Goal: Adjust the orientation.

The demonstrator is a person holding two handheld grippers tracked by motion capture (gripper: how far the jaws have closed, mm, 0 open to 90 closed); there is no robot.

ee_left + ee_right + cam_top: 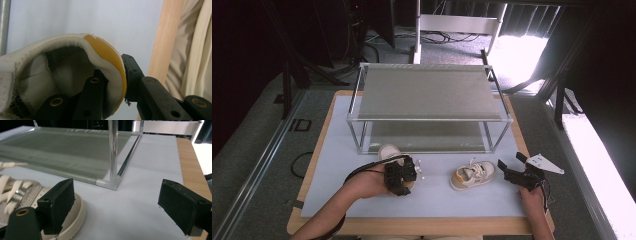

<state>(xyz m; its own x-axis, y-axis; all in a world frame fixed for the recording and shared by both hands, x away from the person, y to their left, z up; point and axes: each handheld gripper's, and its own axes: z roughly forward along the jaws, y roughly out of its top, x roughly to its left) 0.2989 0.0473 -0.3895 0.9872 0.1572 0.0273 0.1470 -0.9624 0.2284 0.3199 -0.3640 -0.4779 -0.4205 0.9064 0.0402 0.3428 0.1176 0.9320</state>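
Two small cream shoes with tan heels lie on the white mat in front of the rack. The left shoe [388, 150] has its heel under my left gripper [402, 180]. In the left gripper view that gripper [120, 82] is shut on the shoe's [62, 55] padded heel collar, one jaw inside the shoe and one outside on the tan patch. The right shoe [473, 174] lies on its sole, laces up. Just right of it my right gripper [510, 161] stands open with nothing in it. In the right gripper view the shoe's toe [25, 192] sits by the left jaw of that gripper [117, 207].
A two-shelf metal rack [427, 92] with grey shelves stands at the back of the mat [437, 200]; its front corner post [113, 152] rises just beyond the right gripper. The wooden table edge [162, 50] and the person's clothing are close to the left gripper.
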